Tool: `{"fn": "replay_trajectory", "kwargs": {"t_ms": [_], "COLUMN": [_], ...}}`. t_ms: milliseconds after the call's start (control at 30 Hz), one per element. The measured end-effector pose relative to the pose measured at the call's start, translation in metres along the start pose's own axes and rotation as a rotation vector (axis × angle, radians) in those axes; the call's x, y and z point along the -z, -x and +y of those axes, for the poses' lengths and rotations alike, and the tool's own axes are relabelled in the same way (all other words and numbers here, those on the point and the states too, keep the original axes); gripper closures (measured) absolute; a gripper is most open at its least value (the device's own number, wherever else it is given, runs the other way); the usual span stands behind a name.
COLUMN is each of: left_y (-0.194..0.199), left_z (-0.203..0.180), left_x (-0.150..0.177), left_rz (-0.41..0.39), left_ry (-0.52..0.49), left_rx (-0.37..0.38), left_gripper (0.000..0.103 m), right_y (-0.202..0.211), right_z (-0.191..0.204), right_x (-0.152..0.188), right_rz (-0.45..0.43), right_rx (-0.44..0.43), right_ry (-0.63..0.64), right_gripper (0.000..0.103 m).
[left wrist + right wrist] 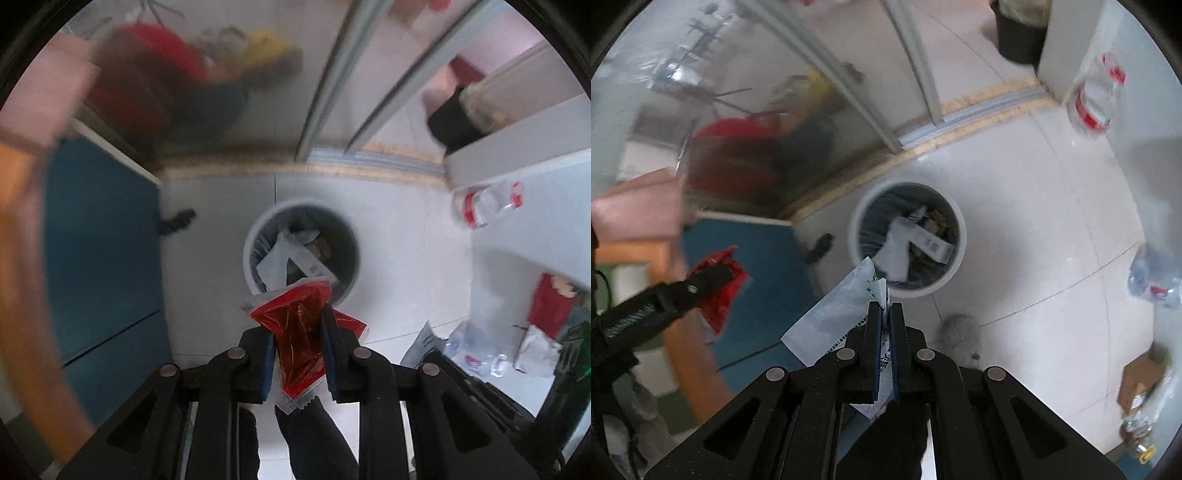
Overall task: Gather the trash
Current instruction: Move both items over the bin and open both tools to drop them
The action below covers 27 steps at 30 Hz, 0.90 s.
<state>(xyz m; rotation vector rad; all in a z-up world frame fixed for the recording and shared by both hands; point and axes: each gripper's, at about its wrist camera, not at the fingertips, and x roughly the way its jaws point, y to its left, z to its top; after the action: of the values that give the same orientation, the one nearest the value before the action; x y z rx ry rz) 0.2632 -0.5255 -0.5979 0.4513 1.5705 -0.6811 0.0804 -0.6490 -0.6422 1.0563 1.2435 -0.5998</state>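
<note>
Below, one bin, two wrappers: red, white.

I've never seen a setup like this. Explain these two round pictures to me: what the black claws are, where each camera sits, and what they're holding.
A person carries two hand-held grippers, each with a fisheye camera looking along its fingers, hence the round pictures. The left camera shows the left gripper shut on a red wrapper. The right camera shows the right gripper shut on a white wrapper; the left one appears at its left edge. Both point down at a white bin on the tiled floor, already holding paper trash. Plastic bottles lie on a white surface to the right.
</note>
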Motion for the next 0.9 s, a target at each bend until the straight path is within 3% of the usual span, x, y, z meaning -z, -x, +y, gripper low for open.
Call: {"fn": "replay_trajectory", "kwargs": {"t_ms": [100,233,433,533,567,600,667,767,800,900], "left_y": [-0.080,-0.144,-0.177,-0.177,-0.175,-0.174,-0.166,-0.147,-0.142,-0.114], "left_z": [-0.006,-0.007,-0.003,0.000,0.000,0.002,0.005,0.008,0.010,0.010], "left_x": [-0.021,-0.030,-0.029,-0.029,-0.028,-0.028,-0.027,-0.022,-0.021,-0.013], "left_rz": [0.057,0.103,0.124,0.108,0.097,0.087,0.052,0.022,0.017,-0.032], "left_ry": [-0.025,-0.045,-0.055,-0.061,-0.066,-0.068,-0.074,-0.081,-0.080,-0.087], "left_rx": [-0.030,-0.057,-0.064,-0.069,-0.073,-0.083,-0.112,-0.164,-0.171,-0.201], "left_gripper": [0.084,0.084,0.081,0.077,0.061,0.031,0.009,0.002,0.001,0.001], "right_y": [-0.069,-0.145,-0.207,-0.214,-0.214,-0.212,-0.206,-0.186,-0.178,-0.151], "right_z": [-0.026,-0.043,-0.062,-0.063,-0.064,-0.065,-0.064,-0.059,-0.057,-0.049], "right_x": [-0.023,-0.038,-0.045,-0.044,-0.044,-0.043,-0.041,-0.038,-0.036,-0.031], "right_rz": [0.016,0.040,0.090,0.110,0.112,0.109,0.096,0.072,0.061,0.033], "right_rx": [0.004,0.017,0.025,0.033,0.038,0.041,0.059,0.109,0.130,0.177], "right_ry": [-0.017,-0.005,0.009,0.002,0.001,-0.001,0.006,0.042,0.054,0.086], "right_gripper": [0.099,0.099,0.096,0.075,0.062,0.048,0.034,0.006,0.000,0.000]}}
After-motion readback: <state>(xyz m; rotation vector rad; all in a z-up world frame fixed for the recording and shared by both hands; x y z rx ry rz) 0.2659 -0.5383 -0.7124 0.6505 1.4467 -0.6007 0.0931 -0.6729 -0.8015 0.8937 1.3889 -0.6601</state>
